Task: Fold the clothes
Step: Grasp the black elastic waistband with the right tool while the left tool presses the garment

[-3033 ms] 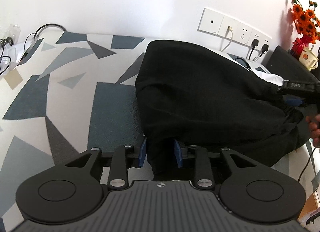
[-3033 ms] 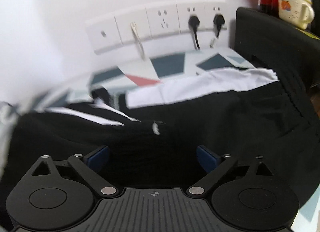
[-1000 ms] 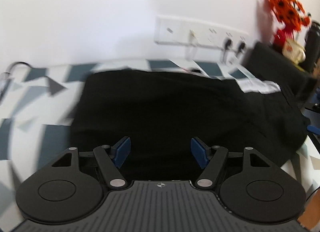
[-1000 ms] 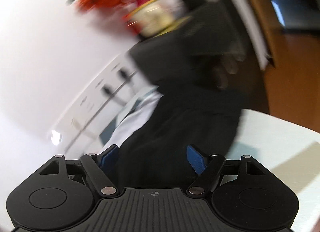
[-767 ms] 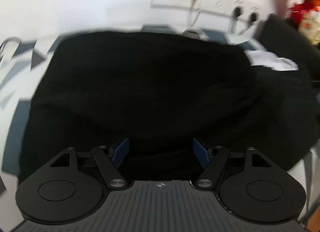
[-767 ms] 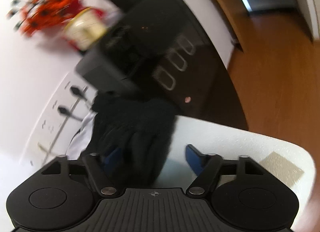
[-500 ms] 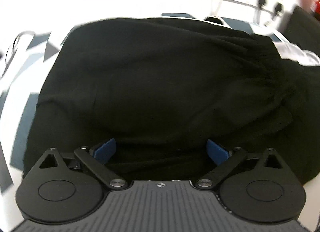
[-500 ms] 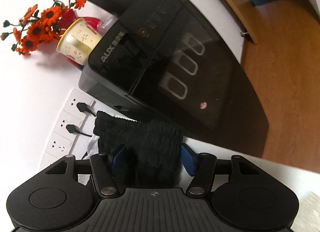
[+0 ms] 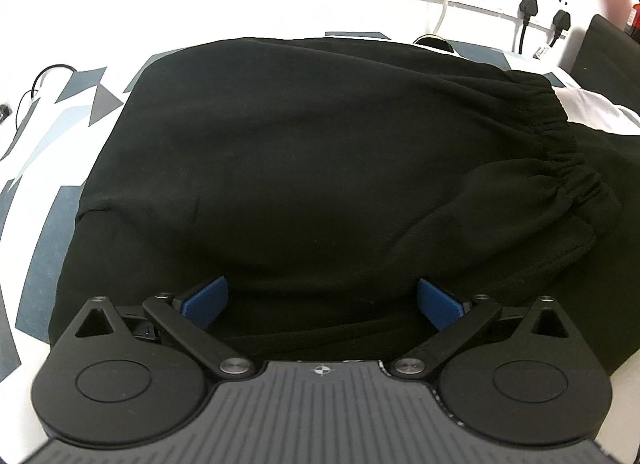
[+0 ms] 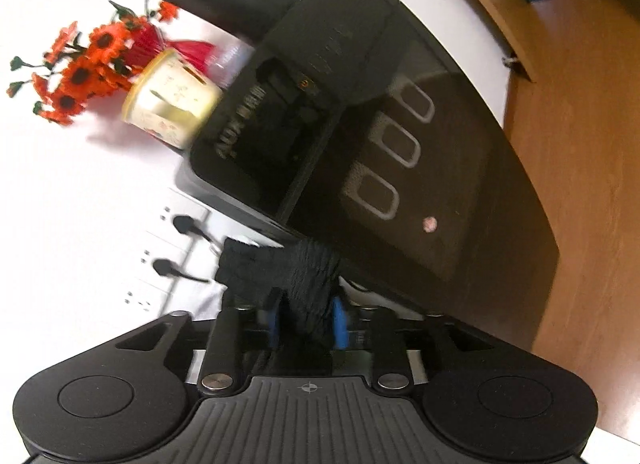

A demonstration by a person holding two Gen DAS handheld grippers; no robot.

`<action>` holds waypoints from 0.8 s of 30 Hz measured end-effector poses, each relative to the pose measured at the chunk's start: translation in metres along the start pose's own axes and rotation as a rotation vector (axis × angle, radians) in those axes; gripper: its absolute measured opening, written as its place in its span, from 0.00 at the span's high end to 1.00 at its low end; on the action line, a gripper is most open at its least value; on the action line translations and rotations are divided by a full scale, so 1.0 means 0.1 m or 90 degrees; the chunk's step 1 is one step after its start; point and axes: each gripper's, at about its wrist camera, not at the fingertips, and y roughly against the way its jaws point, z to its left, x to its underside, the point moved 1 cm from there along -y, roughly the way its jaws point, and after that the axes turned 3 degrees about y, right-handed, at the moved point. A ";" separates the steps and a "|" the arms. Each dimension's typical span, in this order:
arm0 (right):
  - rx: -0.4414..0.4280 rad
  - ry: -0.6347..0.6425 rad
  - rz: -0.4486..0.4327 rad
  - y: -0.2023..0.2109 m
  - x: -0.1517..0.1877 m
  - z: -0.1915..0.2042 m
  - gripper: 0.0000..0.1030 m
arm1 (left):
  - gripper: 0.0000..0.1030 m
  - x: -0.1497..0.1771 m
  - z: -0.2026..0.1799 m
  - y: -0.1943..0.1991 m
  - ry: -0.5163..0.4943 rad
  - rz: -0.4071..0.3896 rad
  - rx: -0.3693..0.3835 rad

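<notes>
Black shorts (image 9: 312, 152) lie folded on the patterned table, their gathered elastic waistband (image 9: 560, 136) at the right. My left gripper (image 9: 320, 300) is open wide, its blue pads low over the near edge of the fabric. My right gripper (image 10: 306, 318) is shut on a bunched black piece of the waistband (image 10: 288, 268), seen close in the right wrist view. A white garment (image 9: 600, 116) lies under the shorts at the far right.
A black appliance (image 10: 380, 136) stands right behind the right gripper, with a cream mug (image 10: 172, 104) and orange flowers (image 10: 80, 72) beside it. Wall sockets with plugs (image 9: 528, 8) run along the back wall. Cables (image 9: 36, 84) lie at the table's left edge.
My left gripper let go of the shorts' edge and opened wide. My right gripper swung to the waistband's end by the black appliance and closed on it.
</notes>
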 end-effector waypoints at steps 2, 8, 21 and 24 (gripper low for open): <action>0.001 -0.009 0.010 -0.06 0.03 -0.02 0.57 | 0.00 -0.01 0.00 -0.01 -0.010 -0.003 0.009; 0.009 0.019 -0.003 -0.23 0.13 0.03 0.53 | 0.00 0.00 -0.05 -0.02 -0.015 -0.008 0.013; 0.018 -0.038 0.021 0.11 0.14 0.08 0.47 | 0.00 -0.06 0.02 -0.01 -0.045 -0.011 0.022; 0.025 -0.005 0.031 0.28 0.39 0.09 0.38 | 0.00 -0.07 0.05 -0.03 -0.047 -0.010 0.030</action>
